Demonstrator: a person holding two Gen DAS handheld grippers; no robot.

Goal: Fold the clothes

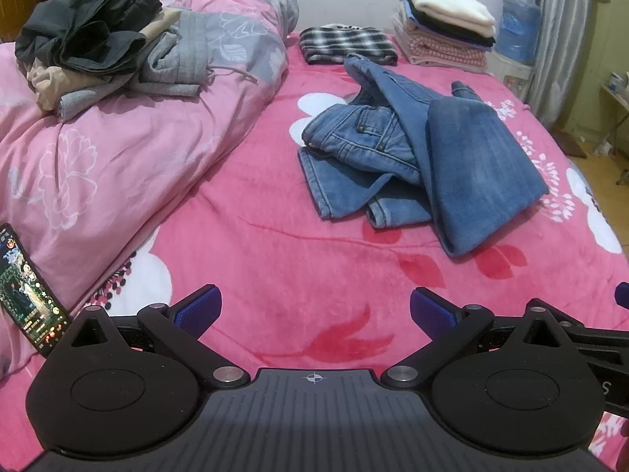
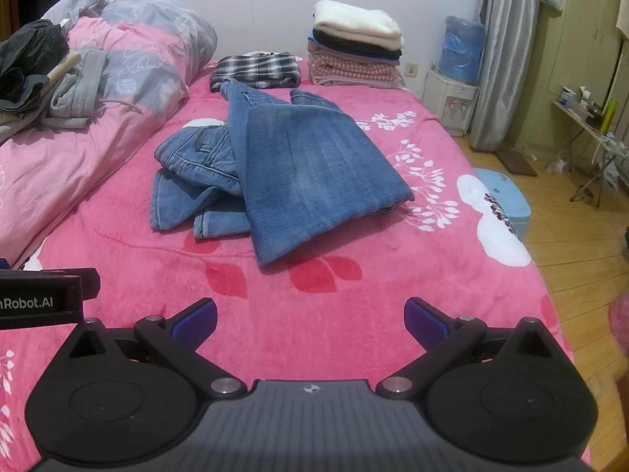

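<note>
Only my left view catches the lit phone (image 1: 29, 293) leaning on the quilt (image 1: 118, 149). My left gripper (image 1: 315, 312) and right gripper (image 2: 310, 320) gape wide, empty. Rumpled denim jeans (image 2: 283, 165) lie mid-bed on the fleecy pink blanket (image 2: 314, 295).

Soft, even indoor light, moderately bright; source not in view. No hard glare. Jeans (image 2: 283, 165) cast short faint shadow onto pink blanket (image 2: 354, 306) along near edge. Dark pile of clothes (image 1: 86, 35) far left of jeans loses detail in shadow. Phone screen (image 1: 27, 291) glows, unreadable. Strong fisheye bend: wall and curtain (image 2: 499, 51) right of jeans curve; black vignette in top corners. Centre sharp; frame edges soft, pink blur at right border in right wrist view.
</note>
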